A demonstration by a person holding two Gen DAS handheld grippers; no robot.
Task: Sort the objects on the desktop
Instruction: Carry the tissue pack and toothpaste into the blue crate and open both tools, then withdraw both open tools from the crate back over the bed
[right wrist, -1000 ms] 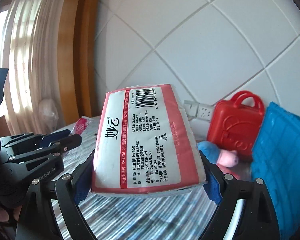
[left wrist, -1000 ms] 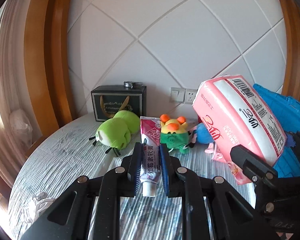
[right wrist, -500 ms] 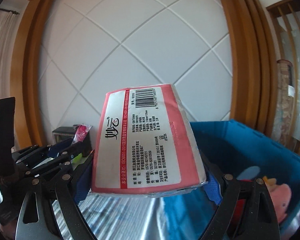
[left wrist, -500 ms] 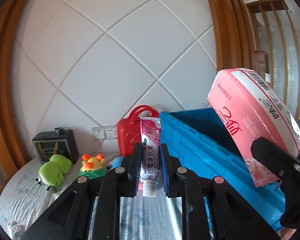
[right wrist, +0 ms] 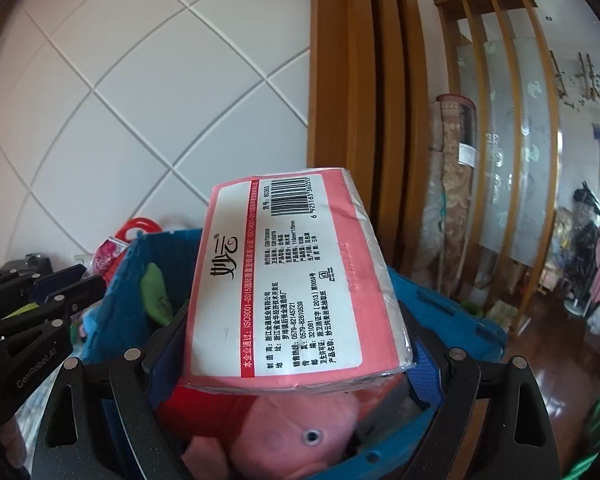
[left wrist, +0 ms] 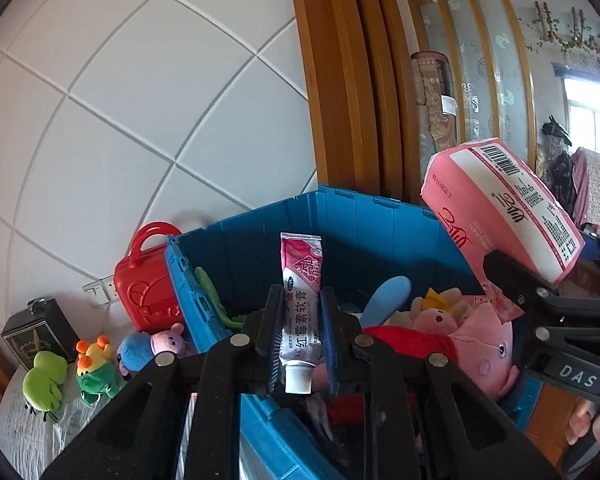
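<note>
My left gripper (left wrist: 300,340) is shut on a pink and white ointment tube (left wrist: 302,300), cap toward me, held above the open blue bin (left wrist: 260,240). My right gripper (right wrist: 288,364) is shut on a pink tissue pack (right wrist: 284,280), also over the blue bin (right wrist: 452,304). The pack shows in the left wrist view (left wrist: 500,204) at the right. A pink pig plush (left wrist: 484,344) in a red dress lies in the bin, also in the right wrist view (right wrist: 300,436) under the pack.
A red toy case (left wrist: 148,280) stands by the wall left of the bin. On the grey cloth lie a green frog plush (left wrist: 44,376), a yellow-green plush (left wrist: 96,368), a small blue and pink pig plush (left wrist: 152,348) and a black box (left wrist: 36,332). Wooden frame and floor at right.
Both grippers have swung right from the table and its toys to above the blue bin, each still holding its object. The bin's inside with the pig plush has come into view.
</note>
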